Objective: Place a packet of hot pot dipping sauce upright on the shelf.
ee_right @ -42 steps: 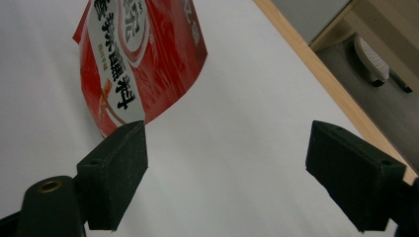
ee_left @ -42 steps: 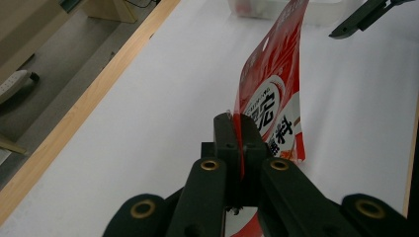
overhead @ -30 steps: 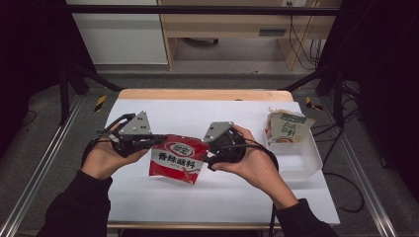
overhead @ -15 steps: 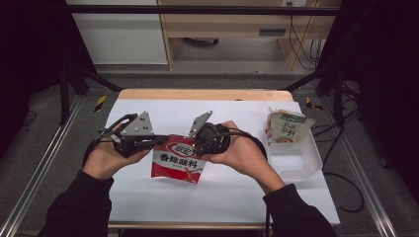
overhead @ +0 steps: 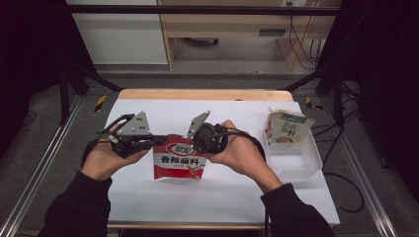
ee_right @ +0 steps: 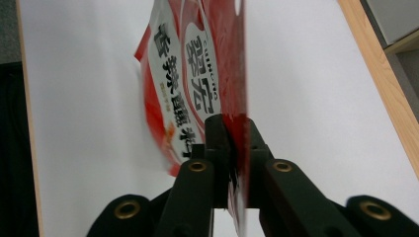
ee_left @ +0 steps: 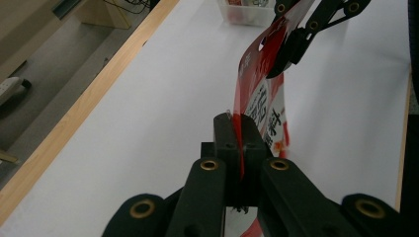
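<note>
A red and white seasoning packet (overhead: 179,159) hangs upright over the white table (overhead: 207,197), stretched between both grippers. My left gripper (overhead: 159,140) is shut on its top left corner, and my right gripper (overhead: 196,141) is shut on its top right corner. In the left gripper view the jaws pinch the packet's edge (ee_left: 239,148), and the right gripper (ee_left: 291,44) clamps the packet farther off. Seen along the right gripper (ee_right: 231,148), the packet (ee_right: 197,74) rises edge-on from between the shut jaws.
A clear plastic bin (overhead: 296,158) at the right of the table holds a pale packet (overhead: 285,127) that leans on its far rim. The table's wooden far edge (overhead: 207,95) runs behind the white cover.
My right gripper moved left along the packet's top and rolled so its plate tilts up. The packet lifted off the table into an upright hang. The left gripper held still.
</note>
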The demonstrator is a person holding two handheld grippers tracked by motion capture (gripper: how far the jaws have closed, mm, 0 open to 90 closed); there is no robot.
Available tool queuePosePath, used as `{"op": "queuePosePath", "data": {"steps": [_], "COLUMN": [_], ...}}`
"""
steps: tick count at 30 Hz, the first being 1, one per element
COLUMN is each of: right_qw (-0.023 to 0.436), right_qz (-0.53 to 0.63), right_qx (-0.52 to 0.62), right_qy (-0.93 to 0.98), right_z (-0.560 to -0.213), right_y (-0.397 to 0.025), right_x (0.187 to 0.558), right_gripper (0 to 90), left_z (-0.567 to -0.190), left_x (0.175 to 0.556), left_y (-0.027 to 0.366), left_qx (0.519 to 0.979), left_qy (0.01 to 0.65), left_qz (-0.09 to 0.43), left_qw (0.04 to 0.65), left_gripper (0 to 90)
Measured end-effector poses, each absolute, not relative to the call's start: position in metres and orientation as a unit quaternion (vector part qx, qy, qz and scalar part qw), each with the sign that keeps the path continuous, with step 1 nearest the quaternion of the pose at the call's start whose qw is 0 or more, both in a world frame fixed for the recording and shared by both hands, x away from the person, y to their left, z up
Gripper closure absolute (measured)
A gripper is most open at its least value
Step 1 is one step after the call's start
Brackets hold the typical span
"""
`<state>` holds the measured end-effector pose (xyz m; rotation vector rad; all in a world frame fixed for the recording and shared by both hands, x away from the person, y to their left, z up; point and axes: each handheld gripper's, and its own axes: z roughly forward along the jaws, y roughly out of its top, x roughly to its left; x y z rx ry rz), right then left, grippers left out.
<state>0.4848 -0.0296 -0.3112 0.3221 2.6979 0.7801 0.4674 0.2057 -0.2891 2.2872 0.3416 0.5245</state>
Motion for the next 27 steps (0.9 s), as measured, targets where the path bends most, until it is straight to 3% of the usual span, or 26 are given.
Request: {"op": "queuePosePath", "data": {"steps": [12,16,20,27], "right_qw": [0.165,0.172,0.18,0.192], "right_qz": [0.266,0.258,0.245,0.244], "right_qx": [0.109,0.107,0.113,0.134], "right_qy": [0.944,0.945,0.946,0.941], "right_z": [-0.299,-0.294,-0.29,-0.281], "right_y": [-0.035,-0.041,-0.052,-0.07], "right_x": [0.483,0.485,0.488,0.493], "right_gripper": [89.7,89.7,89.8,89.8], "left_z": [-0.288,-0.291,-0.293,-0.314], "left_x": [0.468,0.469,0.469,0.468], "left_y": [0.205,0.207,0.21,0.218], "left_qx": [0.881,0.869,0.858,0.843], "left_qy": [0.141,0.155,0.174,0.214], "left_qz": [0.202,0.196,0.203,0.211], "left_qw": [0.403,0.427,0.438,0.446], "left_gripper": [88.3,73.0,50.2,28.1]}}
